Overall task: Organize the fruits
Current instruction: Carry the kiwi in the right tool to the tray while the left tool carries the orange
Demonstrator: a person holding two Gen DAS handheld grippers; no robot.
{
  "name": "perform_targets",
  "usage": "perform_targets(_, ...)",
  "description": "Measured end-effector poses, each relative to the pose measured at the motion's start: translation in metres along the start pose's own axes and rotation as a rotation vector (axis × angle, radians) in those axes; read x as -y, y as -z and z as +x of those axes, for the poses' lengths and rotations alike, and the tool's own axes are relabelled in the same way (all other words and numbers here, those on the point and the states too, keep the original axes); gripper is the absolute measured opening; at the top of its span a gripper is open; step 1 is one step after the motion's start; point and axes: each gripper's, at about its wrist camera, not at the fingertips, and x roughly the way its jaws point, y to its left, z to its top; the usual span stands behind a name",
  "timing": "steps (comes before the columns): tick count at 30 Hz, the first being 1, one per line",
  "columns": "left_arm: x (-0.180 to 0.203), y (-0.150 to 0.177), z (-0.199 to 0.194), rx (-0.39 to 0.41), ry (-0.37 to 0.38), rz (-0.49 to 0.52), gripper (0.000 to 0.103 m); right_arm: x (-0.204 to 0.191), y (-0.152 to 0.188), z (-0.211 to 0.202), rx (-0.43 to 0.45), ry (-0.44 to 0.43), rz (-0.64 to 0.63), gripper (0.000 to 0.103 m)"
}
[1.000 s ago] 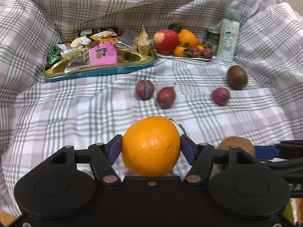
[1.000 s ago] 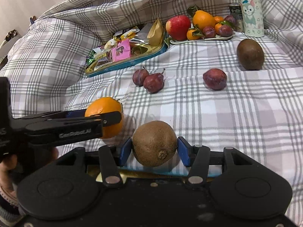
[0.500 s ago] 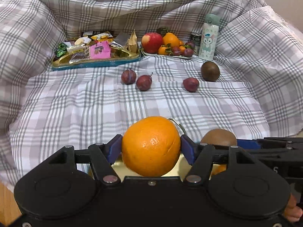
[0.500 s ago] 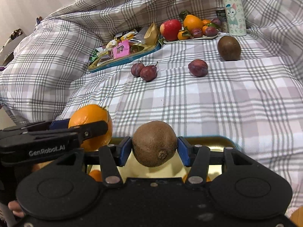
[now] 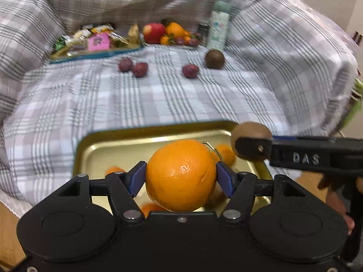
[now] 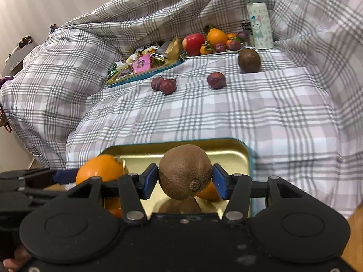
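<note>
Moved since a second ago: both grippers have drawn back from the plaid cloth, and a gold tray (image 5: 118,140) with a teal rim is now in view beneath them.

- Left gripper (image 5: 180,176): blue pads clamped on a large orange (image 5: 180,174), carried above the tray.
- Right gripper (image 6: 185,180): blue pads pinching a brown kiwi (image 6: 185,172), also above the tray, just beside the orange.
- Gold tray, near edge of the plaid cloth (image 6: 226,113): small oranges (image 5: 223,154) lie in it, partly hidden behind the held fruit.
- Loose on the cloth, well apart from the tray: two plums (image 6: 164,85) touching, a single plum (image 6: 216,80), a second kiwi (image 6: 249,60).
- Far end: fruit plate (image 6: 213,54) with a red apple (image 6: 193,41), an orange and small fruit; snack tray (image 6: 145,72) of wrapped sweets to its left; patterned bottle (image 6: 259,23) to its right.
</note>
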Motion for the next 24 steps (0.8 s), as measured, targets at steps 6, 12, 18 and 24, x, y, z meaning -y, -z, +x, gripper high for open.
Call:
perform_targets(6, 0.017, 0.022, -0.006, -0.021, 0.010, 0.034, 0.067, 0.011, 0.021, -0.016, -0.012, 0.021, -0.005, 0.055)
perform_targets(12, 0.026, 0.034, -0.003, -0.037, 0.002, 0.059, 0.067, 0.016, 0.042, -0.020, -0.044, 0.035, -0.024, 0.055)
perform_targets(18, 0.022, 0.039, 0.009, -0.067, -0.022, 0.046, 0.067, 0.017, 0.053, -0.014, -0.079, 0.039, -0.031, 0.055)
perform_targets(24, 0.013, 0.046, 0.016, -0.089, -0.037, 0.046, 0.068, 0.015, 0.057, -0.009, -0.099, 0.043, -0.042, 0.055)
